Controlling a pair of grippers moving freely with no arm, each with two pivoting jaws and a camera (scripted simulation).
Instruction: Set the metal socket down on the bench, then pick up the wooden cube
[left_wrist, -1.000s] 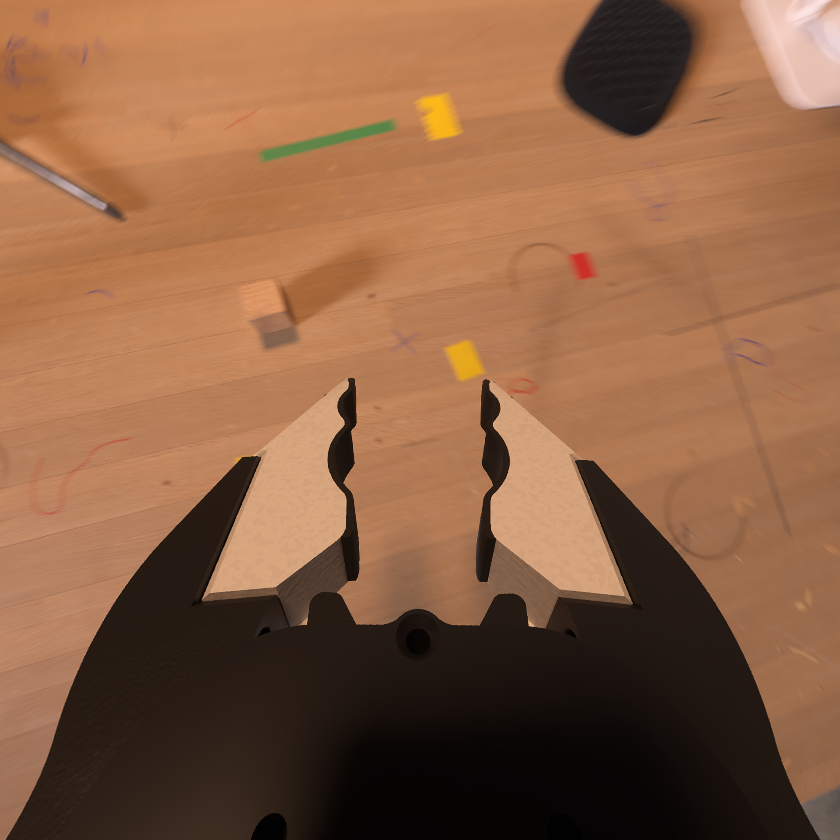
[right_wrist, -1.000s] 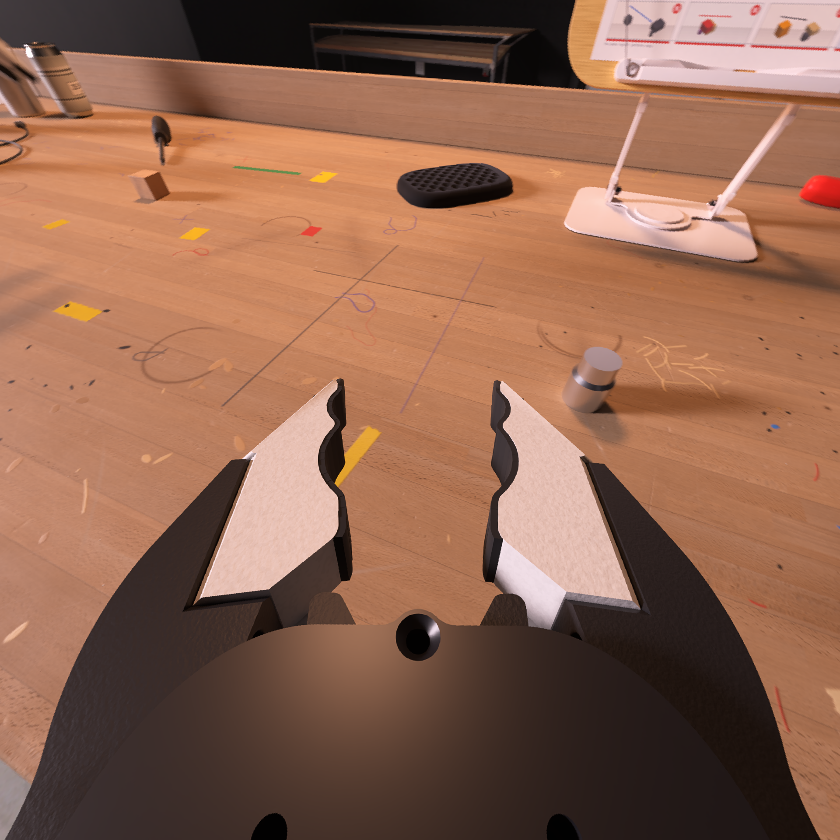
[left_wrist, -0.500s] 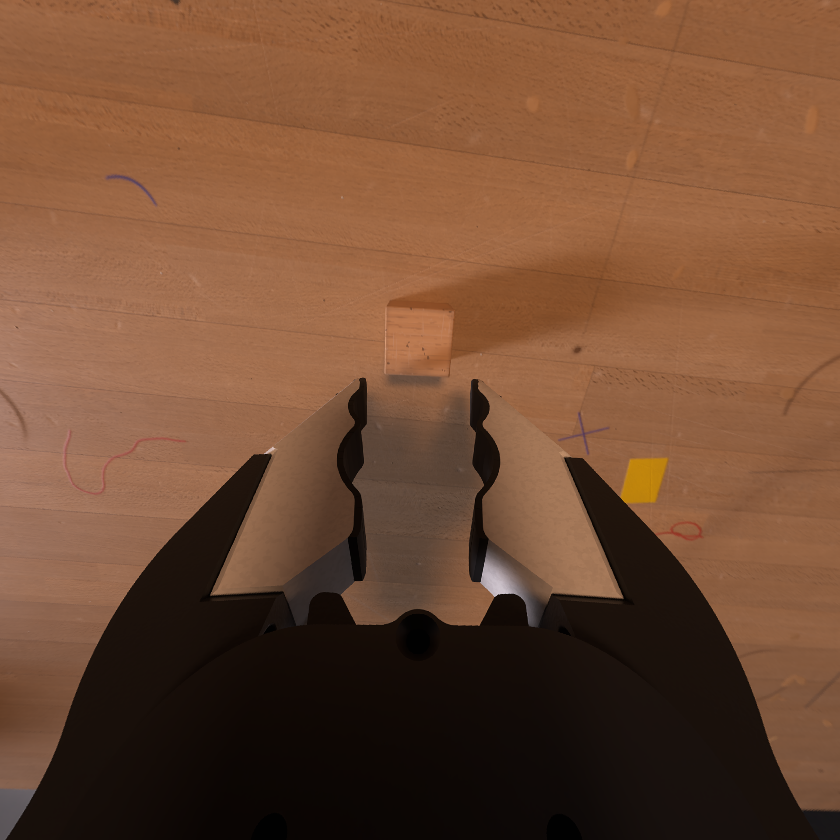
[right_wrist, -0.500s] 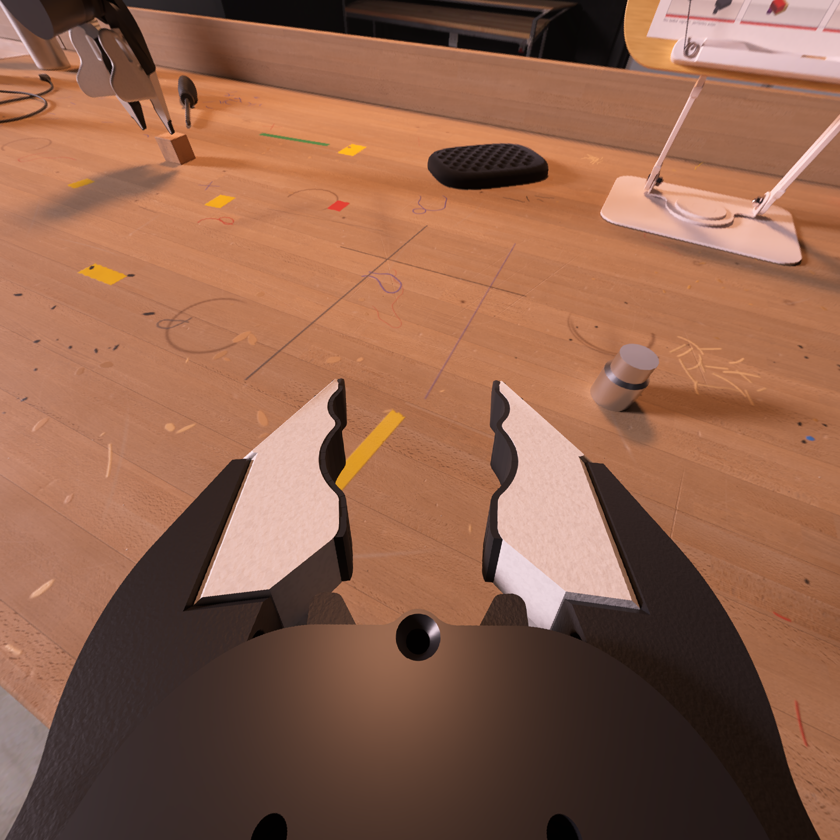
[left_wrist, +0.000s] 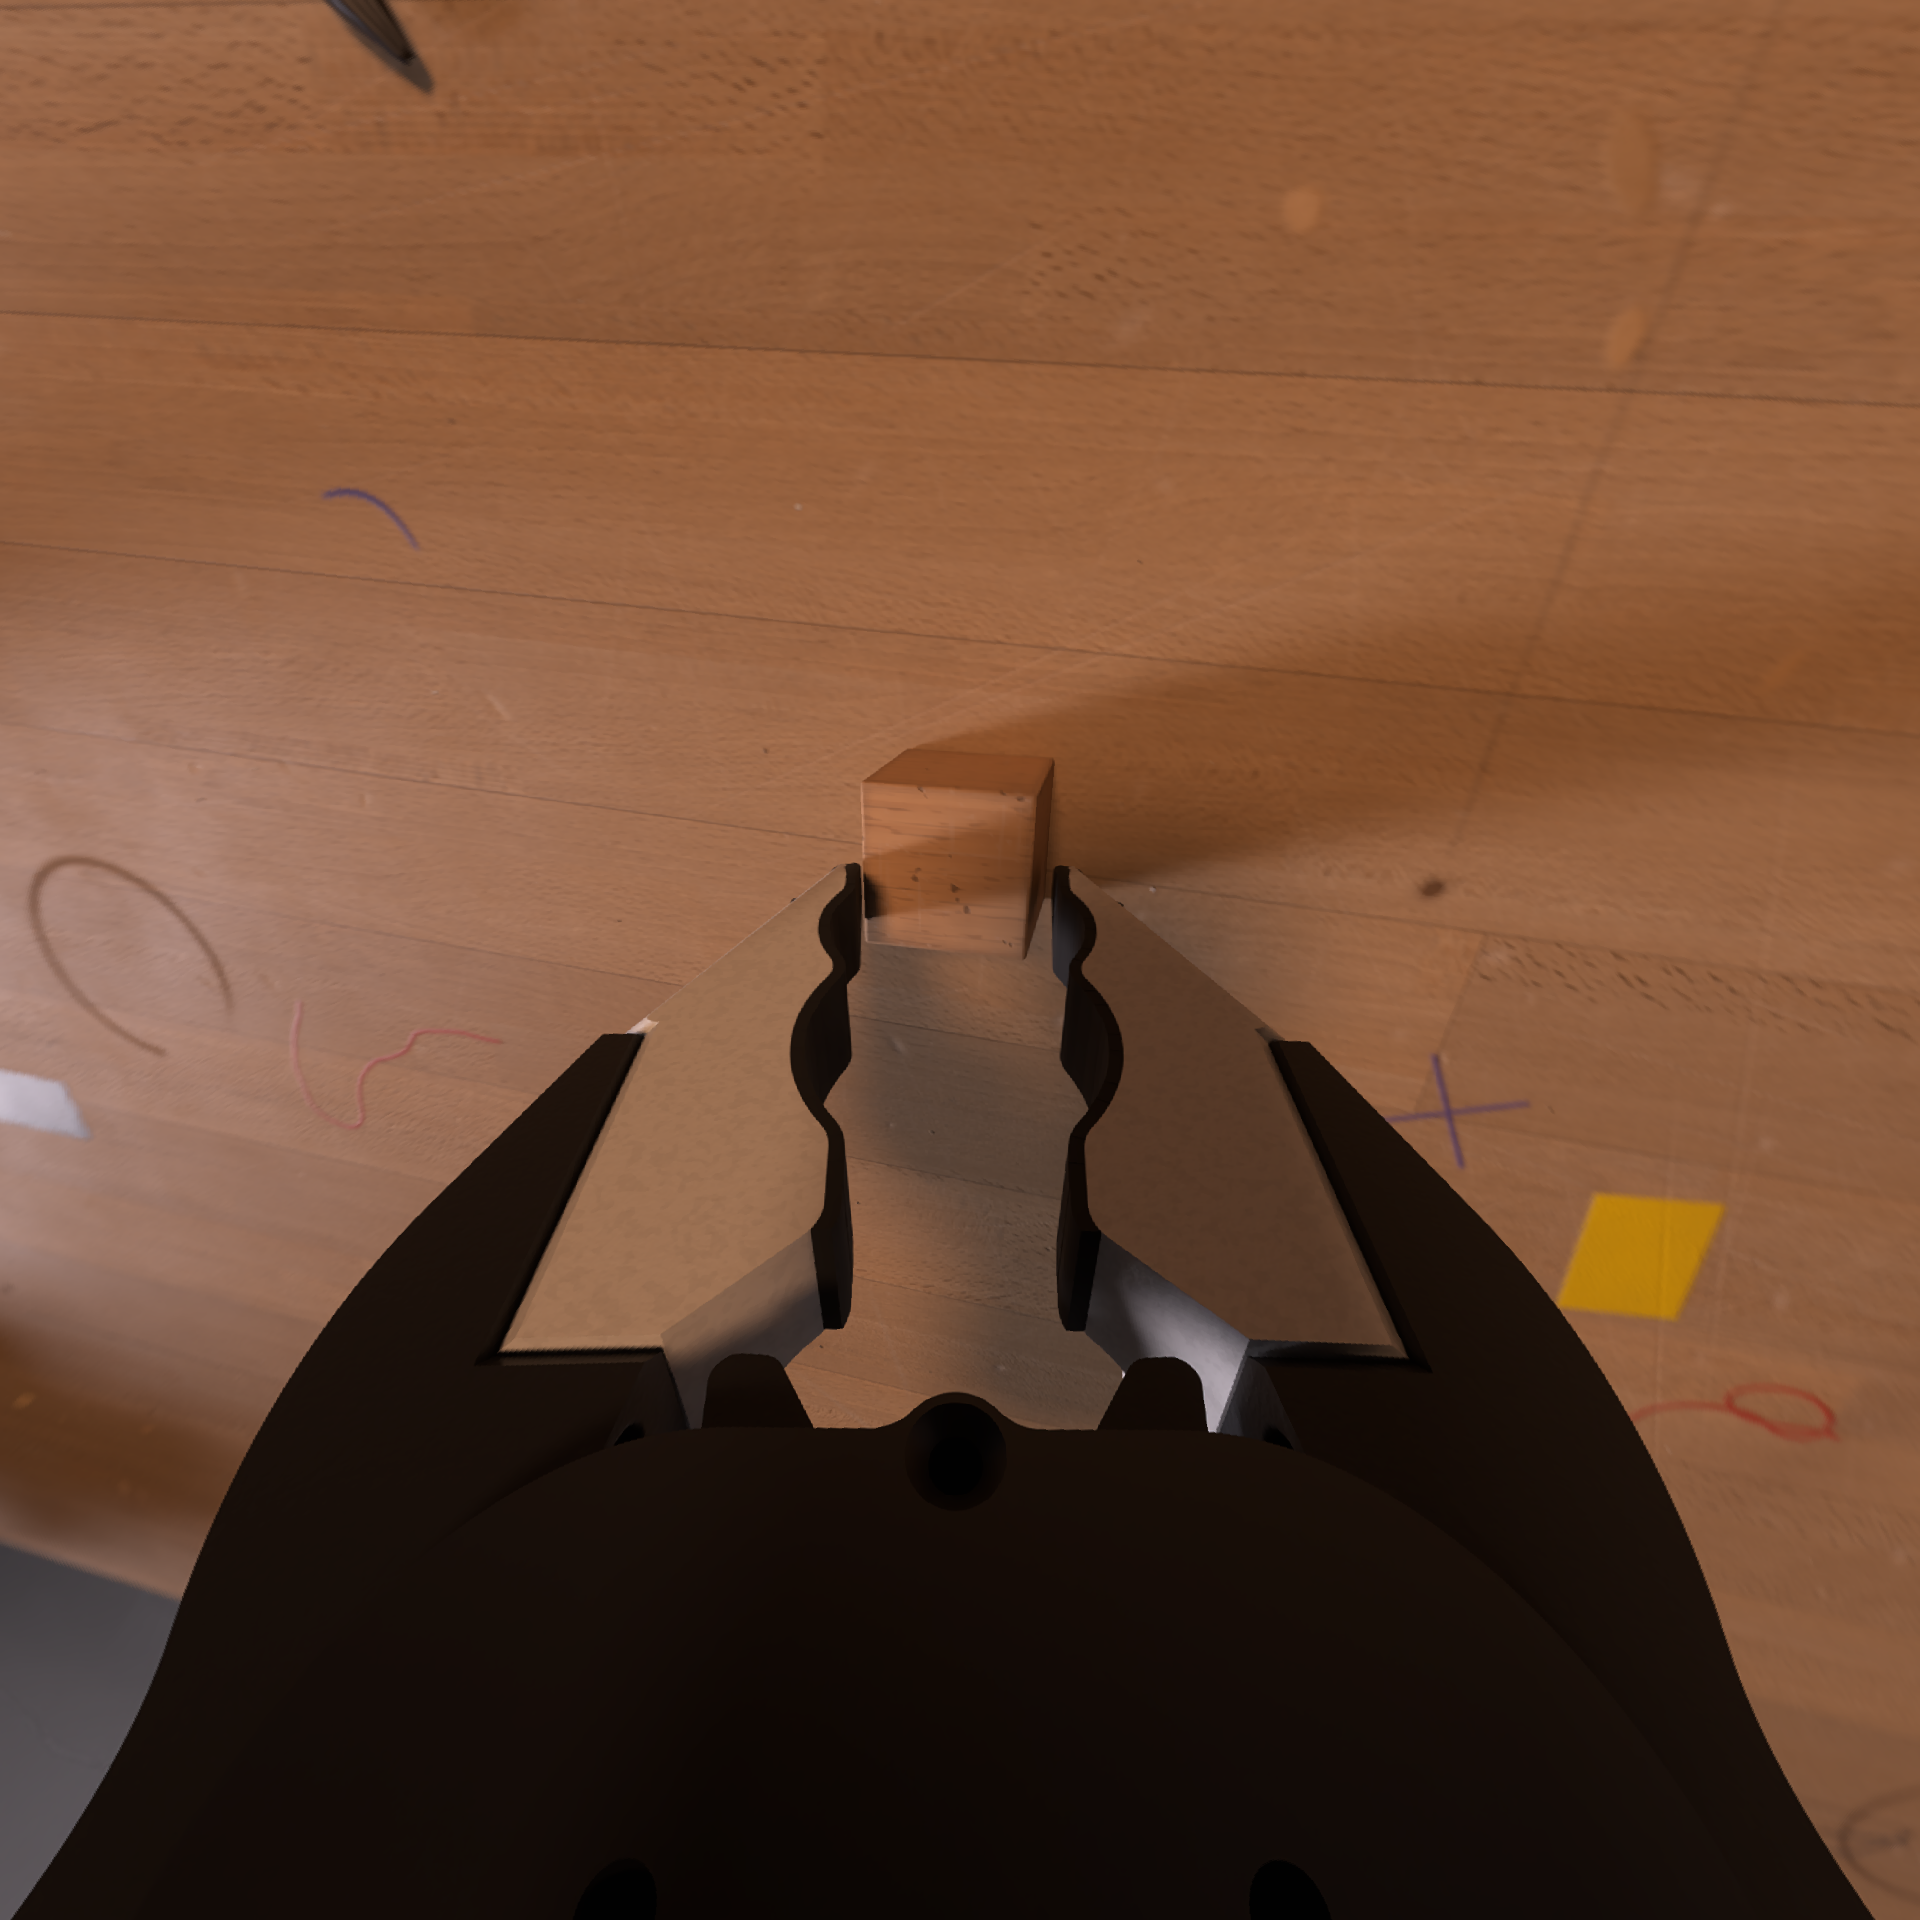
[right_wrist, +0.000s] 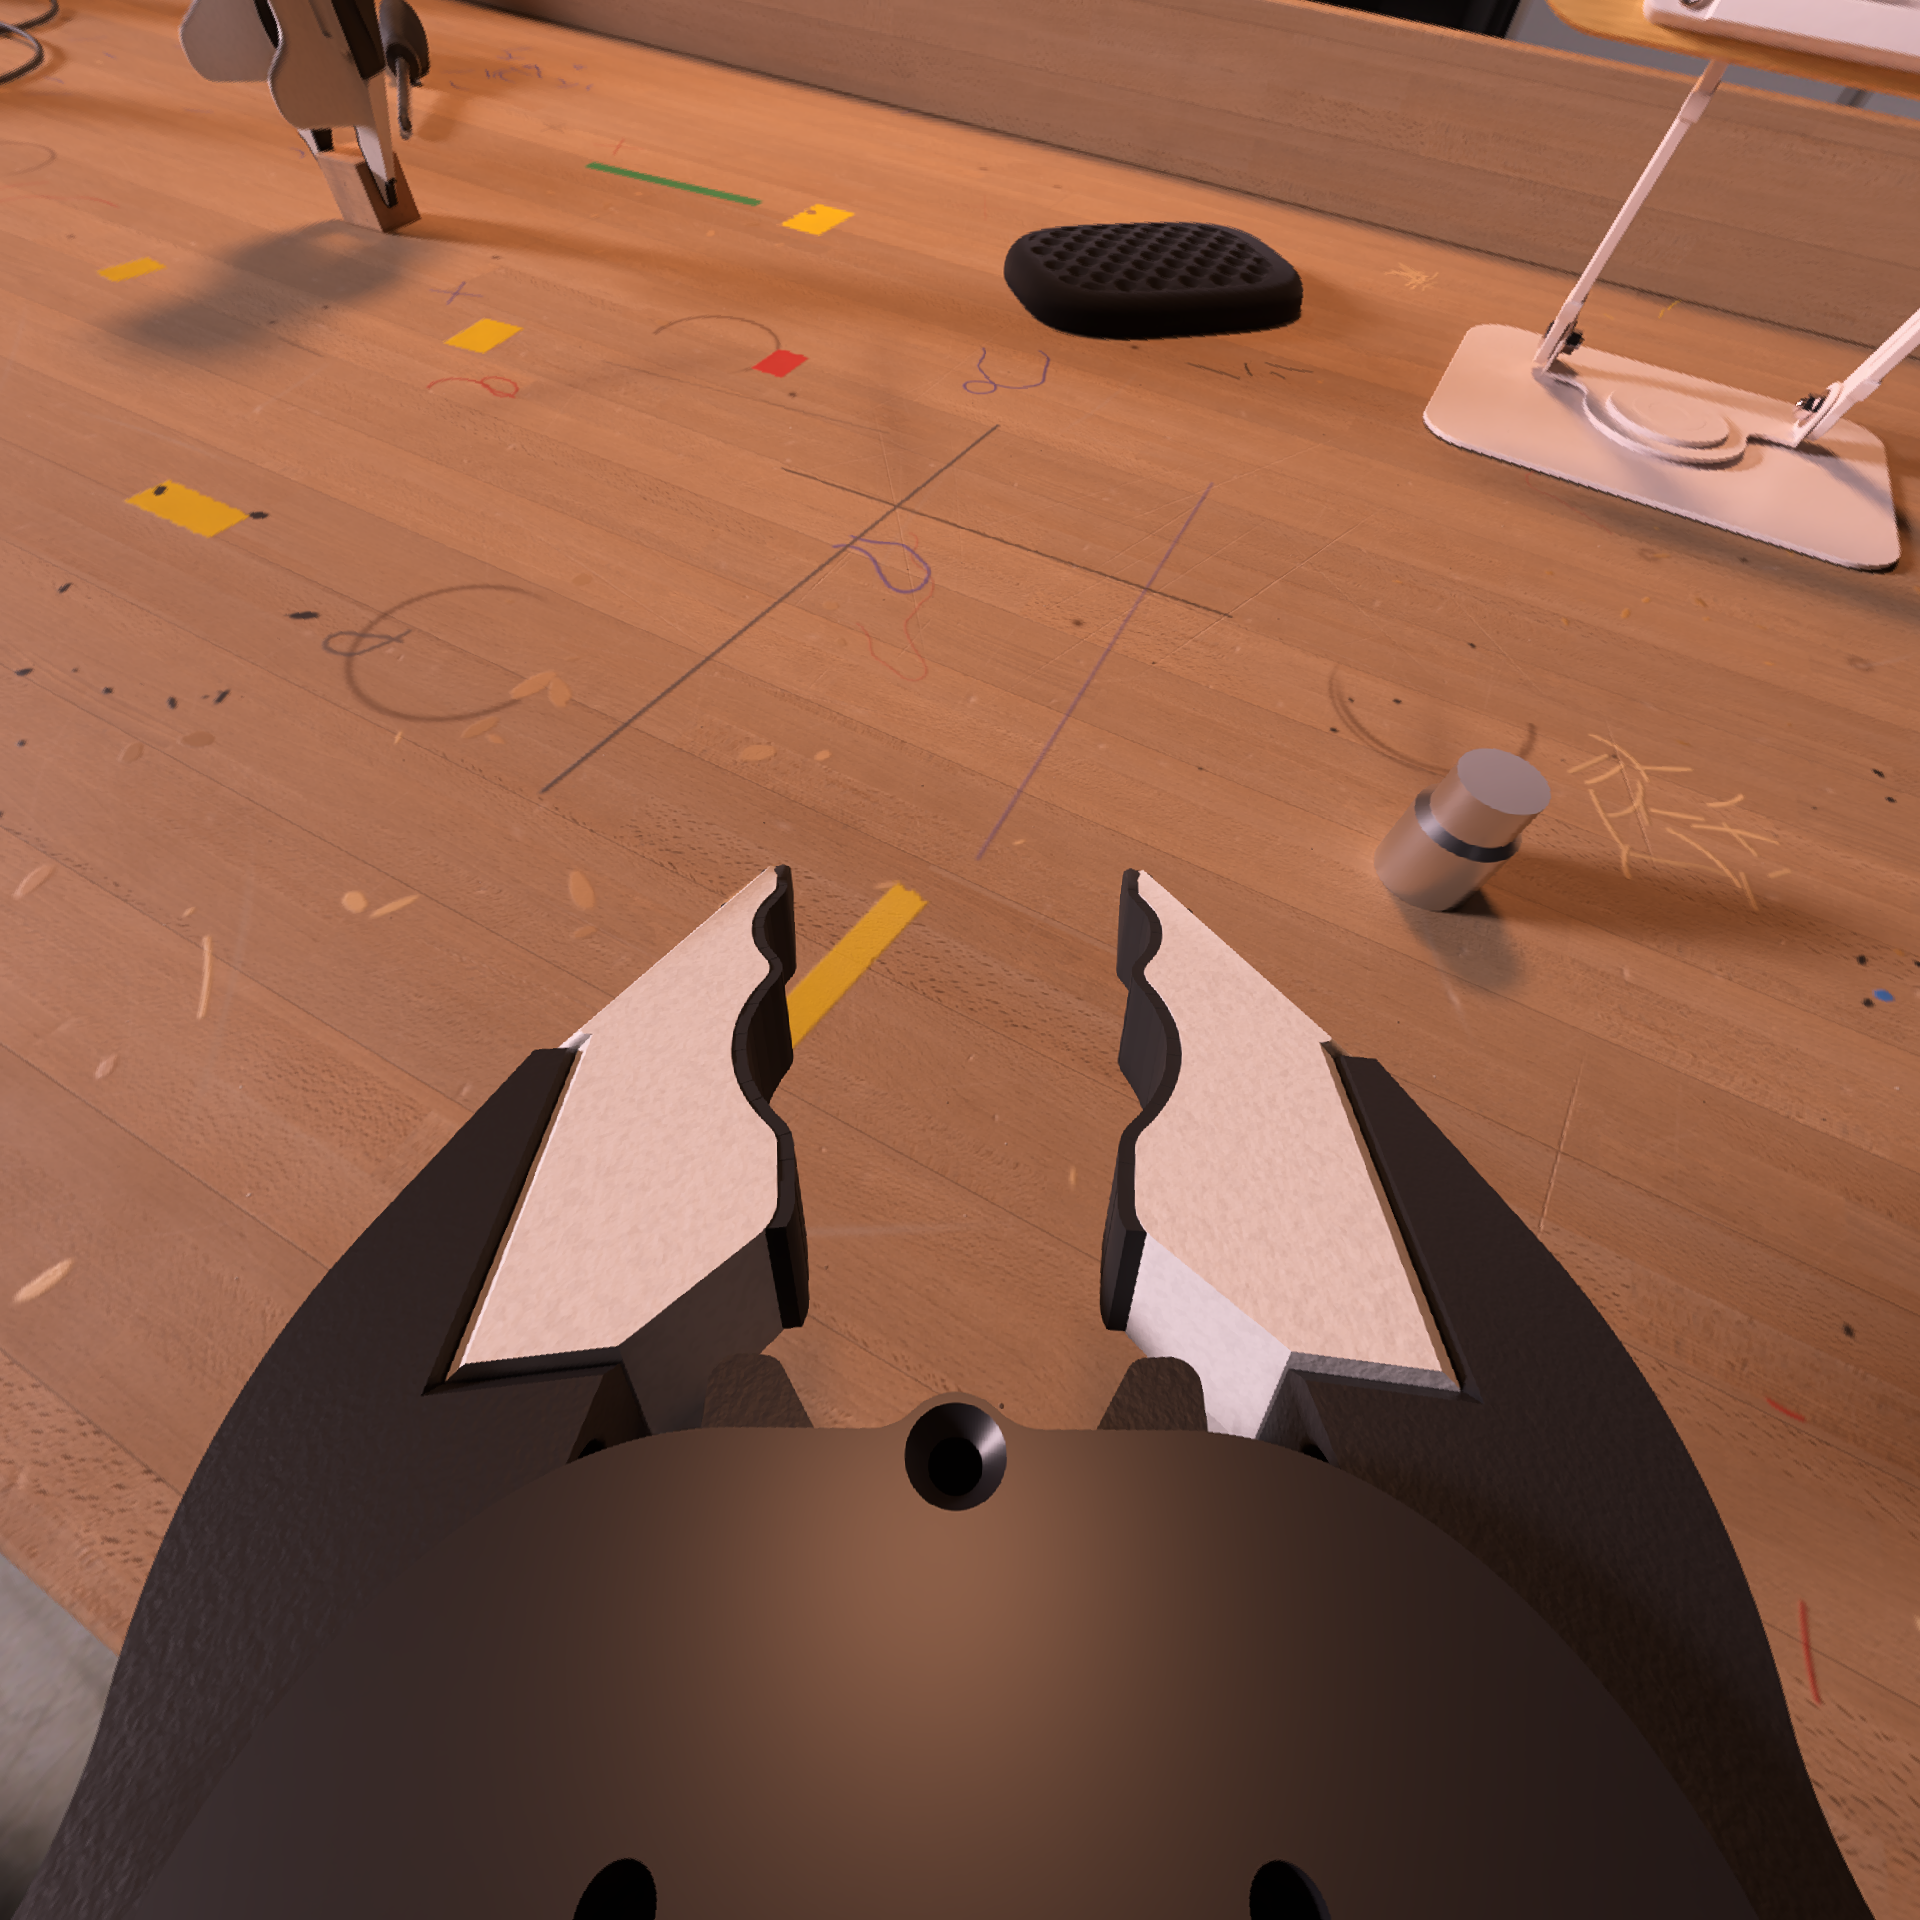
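Note:
The wooden cube (left_wrist: 951, 862) rests on the bench between the fingertips of my left gripper (left_wrist: 954, 883), whose jaws have closed onto its two sides. In the right wrist view the same left gripper (right_wrist: 358, 182) stands over the cube (right_wrist: 353, 203) at the far left of the bench. The metal socket (right_wrist: 1460, 831) is a short silver cylinder that sits tilted on the bench, ahead and to the right of my right gripper (right_wrist: 956, 878). That gripper is open and empty, a little above the bench.
A black rubber pad (right_wrist: 1153, 278) lies at the back middle and a white stand base (right_wrist: 1662, 457) at the back right. A screwdriver (left_wrist: 379, 42) lies just beyond the cube. A wooden back board (right_wrist: 1143, 114) bounds the bench. The bench's front edge (right_wrist: 42, 1662) is near.
My left gripper swung over the cube, came down with its tips around it, and its jaws narrowed onto it. My right gripper drew back and left from the socket and stayed open.

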